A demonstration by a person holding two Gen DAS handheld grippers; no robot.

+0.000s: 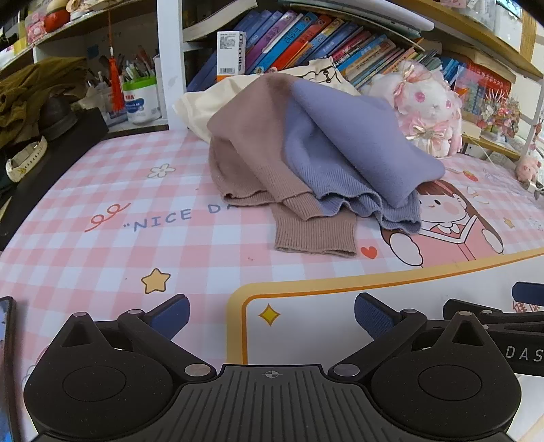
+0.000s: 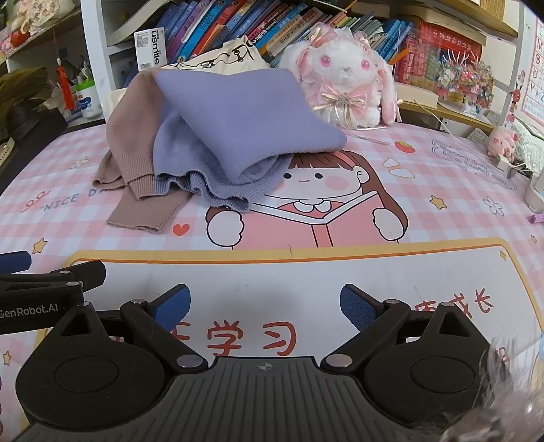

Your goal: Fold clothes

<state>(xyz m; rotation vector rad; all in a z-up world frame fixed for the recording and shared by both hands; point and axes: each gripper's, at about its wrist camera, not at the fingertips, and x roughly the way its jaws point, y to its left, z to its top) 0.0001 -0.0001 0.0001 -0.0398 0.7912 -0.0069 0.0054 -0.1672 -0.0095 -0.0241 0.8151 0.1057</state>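
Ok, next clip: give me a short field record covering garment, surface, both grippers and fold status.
garment: two-tone sweater, purple and brown, heaped in a loose pile
surface: pink checked cartoon desk mat
behind garment: white plush bunny, cream cloth bag
left gripper: open, empty, short of the sweater
right gripper: open, empty, over the mat
fold status: not started

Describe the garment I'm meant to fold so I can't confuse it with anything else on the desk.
Start at the pink checked desk mat with the cartoon girl reading. Behind her head, in front of the bookshelf, lies a crumpled two-tone knit sweater, half lilac, half dusty brown, one brown ribbed cuff trailing forward. Unlike the cream tote bag behind and the white plush rabbit beside it, it is knitted and two-coloured.
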